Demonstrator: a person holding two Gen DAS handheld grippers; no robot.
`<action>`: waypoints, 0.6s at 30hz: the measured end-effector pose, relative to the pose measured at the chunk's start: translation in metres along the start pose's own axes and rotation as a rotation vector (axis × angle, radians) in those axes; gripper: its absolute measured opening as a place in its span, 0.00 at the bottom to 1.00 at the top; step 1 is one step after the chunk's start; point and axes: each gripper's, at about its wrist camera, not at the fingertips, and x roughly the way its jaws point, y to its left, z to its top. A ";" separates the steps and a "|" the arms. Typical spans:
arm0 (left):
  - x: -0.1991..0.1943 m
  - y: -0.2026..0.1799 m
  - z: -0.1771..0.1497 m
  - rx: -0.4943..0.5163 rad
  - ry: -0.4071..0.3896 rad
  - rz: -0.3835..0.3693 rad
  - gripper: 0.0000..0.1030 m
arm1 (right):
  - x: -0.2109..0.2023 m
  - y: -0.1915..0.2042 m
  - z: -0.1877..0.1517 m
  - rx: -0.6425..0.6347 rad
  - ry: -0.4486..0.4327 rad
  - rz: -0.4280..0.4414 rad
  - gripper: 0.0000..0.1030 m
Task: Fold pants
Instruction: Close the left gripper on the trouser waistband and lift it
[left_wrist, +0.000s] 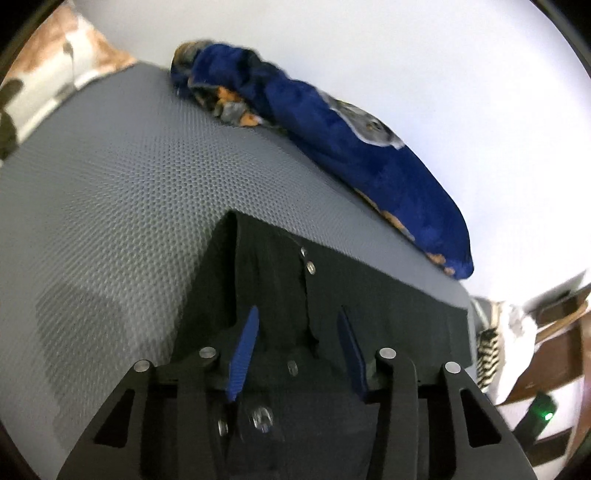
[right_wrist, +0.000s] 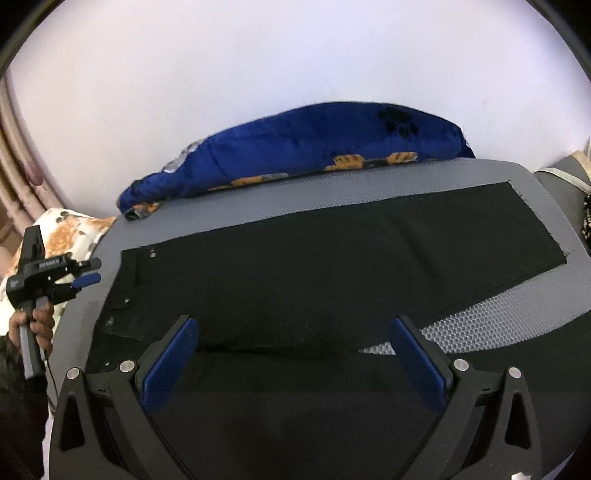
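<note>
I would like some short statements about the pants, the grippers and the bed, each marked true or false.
1. The black pants lie spread on the grey mat. True.
2. The right gripper is shut on the pants. False: it is open above them.
3. A blue blanket lies at the far edge of the mat. True.
4. The left gripper is at the leg hems. False: it is at the waist, near the metal buttons.

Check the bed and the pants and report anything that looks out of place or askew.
Nothing is damaged or spilled. The black pants lie flat on the grey mattress, legs slightly splayed. A rumpled blue blanket is bunched along the far edge. Both the left tongs and right tongs are open.
</note>
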 end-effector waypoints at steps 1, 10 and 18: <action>0.006 0.006 0.006 -0.018 0.009 -0.006 0.44 | 0.003 -0.002 0.001 0.002 0.005 -0.002 1.00; 0.048 0.043 0.033 -0.090 0.053 -0.041 0.44 | 0.040 0.008 0.014 -0.009 0.057 -0.026 1.00; 0.071 0.029 0.044 -0.025 0.107 -0.119 0.31 | 0.070 0.016 0.032 -0.032 0.073 -0.013 1.00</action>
